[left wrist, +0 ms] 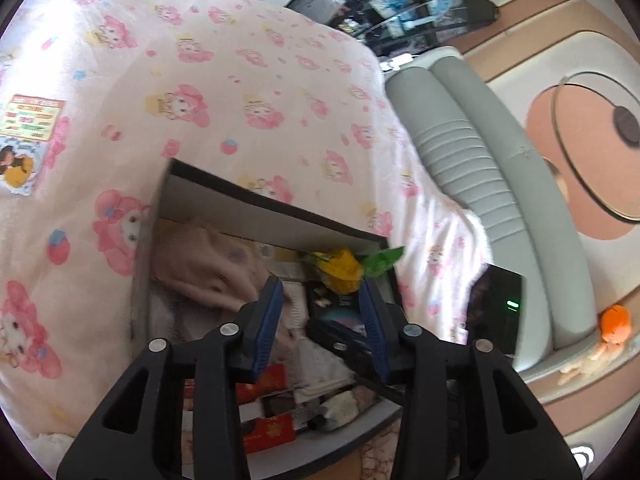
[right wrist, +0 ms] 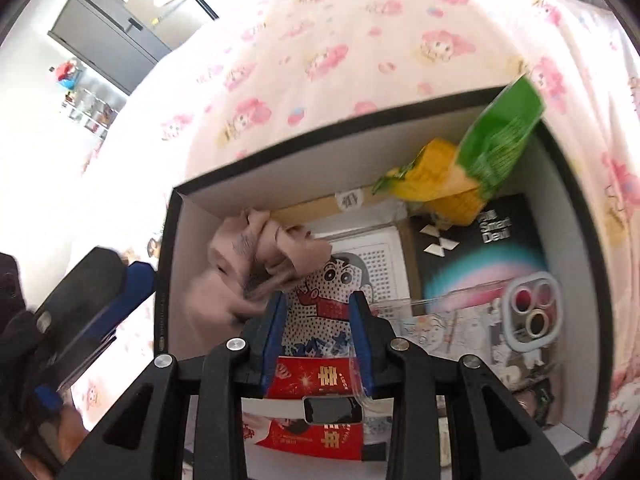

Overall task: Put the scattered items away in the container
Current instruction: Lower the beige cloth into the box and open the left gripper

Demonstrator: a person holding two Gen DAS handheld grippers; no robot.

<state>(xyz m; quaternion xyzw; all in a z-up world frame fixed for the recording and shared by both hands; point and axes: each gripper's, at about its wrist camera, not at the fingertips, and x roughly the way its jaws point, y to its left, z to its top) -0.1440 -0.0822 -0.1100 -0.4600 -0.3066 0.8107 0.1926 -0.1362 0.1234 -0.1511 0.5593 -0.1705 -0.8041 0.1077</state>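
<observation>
Red packet (right wrist: 310,378) lengthwise between fingers (right wrist: 276,344)

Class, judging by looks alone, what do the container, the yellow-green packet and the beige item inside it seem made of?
Container: likely stiff cardboard, matte, with straight flat walls. Yellow-green packet: probably glossy plastic film, crinkled. Beige item: soft cloth, bunched in folds.

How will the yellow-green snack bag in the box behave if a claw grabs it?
The snack bag looks like thin crinkled film, so it would probably crumple and flop. It looks puffy, so likely light for its size. It leans on the box wall, so a nudge may tip it.
</observation>
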